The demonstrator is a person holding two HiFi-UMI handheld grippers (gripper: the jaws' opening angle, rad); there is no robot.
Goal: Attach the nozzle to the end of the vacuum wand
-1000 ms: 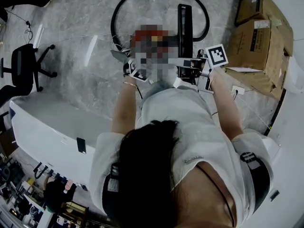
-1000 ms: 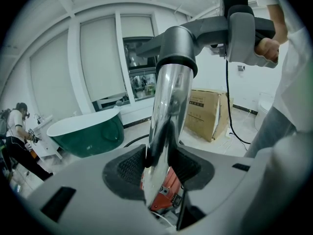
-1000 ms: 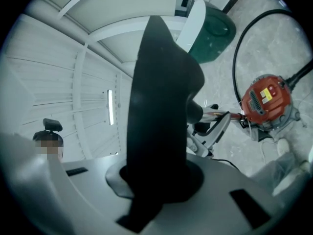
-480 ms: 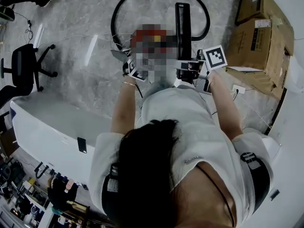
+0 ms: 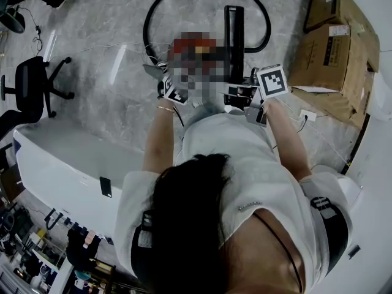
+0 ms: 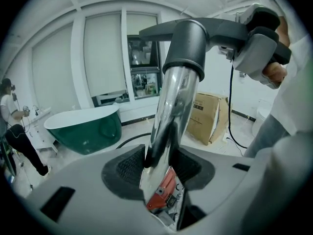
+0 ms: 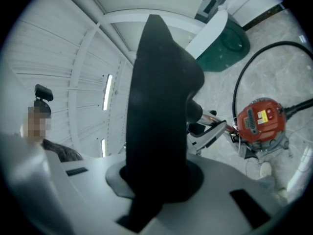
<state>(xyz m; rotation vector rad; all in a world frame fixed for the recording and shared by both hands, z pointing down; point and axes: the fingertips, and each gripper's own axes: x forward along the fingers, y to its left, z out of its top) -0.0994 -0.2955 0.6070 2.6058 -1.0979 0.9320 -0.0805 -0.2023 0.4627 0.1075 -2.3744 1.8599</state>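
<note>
In the left gripper view my left gripper point(image 6: 159, 168) is shut on the chrome vacuum wand point(image 6: 171, 106), which rises steeply between its jaws. The wand's upper end goes into the grey collar of the nozzle point(image 6: 188, 43). My right gripper point(image 6: 259, 38) holds that nozzle from the upper right. The right gripper view shows my right gripper point(image 7: 156, 180) shut on the wide black nozzle point(image 7: 161, 106), which hides most of the scene. From the head view, the long black nozzle point(image 5: 234, 38) points away from me, above the right gripper point(image 5: 240, 92). The left gripper point(image 5: 173, 89) sits beside a blurred patch.
The red vacuum canister point(image 7: 259, 121) stands on the marble floor with its black hose point(image 5: 153, 17) looped round it. Cardboard boxes point(image 5: 334, 41) stand at the right, a white bathtub point(image 5: 61, 158) at the left, and an office chair point(image 5: 30, 84) beyond it. Another person point(image 6: 10, 126) stands far left.
The right gripper's marker cube has rolled and shifted slightly left and down, and the black nozzle has edged left with it. The left gripper has stayed put.
</note>
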